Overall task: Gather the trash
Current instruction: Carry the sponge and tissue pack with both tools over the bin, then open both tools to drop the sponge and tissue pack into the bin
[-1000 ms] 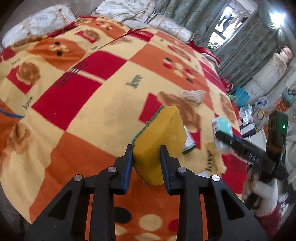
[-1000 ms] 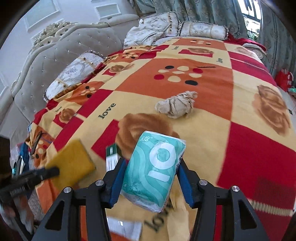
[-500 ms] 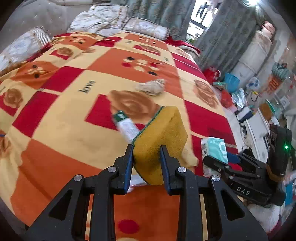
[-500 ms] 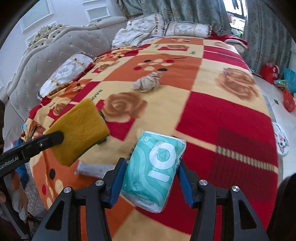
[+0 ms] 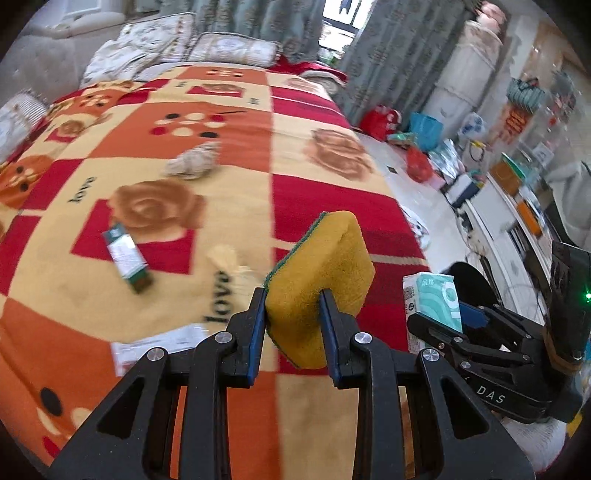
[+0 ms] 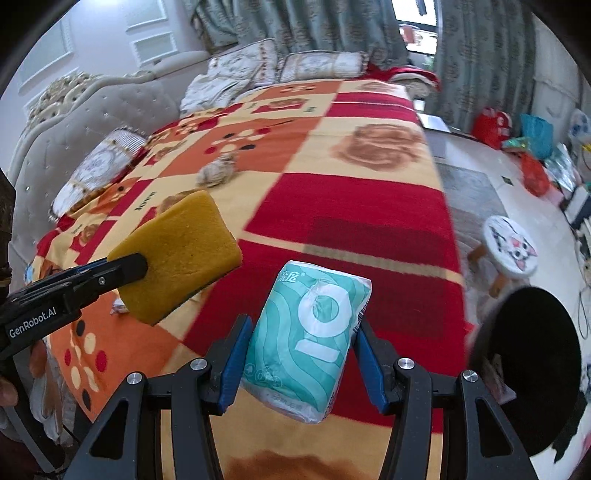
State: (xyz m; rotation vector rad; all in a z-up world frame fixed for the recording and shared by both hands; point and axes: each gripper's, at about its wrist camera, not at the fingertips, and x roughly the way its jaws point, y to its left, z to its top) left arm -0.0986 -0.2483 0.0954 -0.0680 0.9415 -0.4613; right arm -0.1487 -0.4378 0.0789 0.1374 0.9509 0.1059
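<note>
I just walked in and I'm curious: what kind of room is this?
Most likely a bedroom: a bed under a patchwork blanket, pillows against a tufted headboard, and curtains behind.

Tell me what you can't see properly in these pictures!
- Small green-and-white box on the blanket, left wrist view: motion blur makes its print unreadable.
- Flat white paper, left wrist view: blurred and partly behind the left hand-held gripper.
- Black round thing beside the bed, right wrist view: too dark to tell whether it is a bin.
- Back of the tissue pack: hidden in the right hand-held gripper.
</note>
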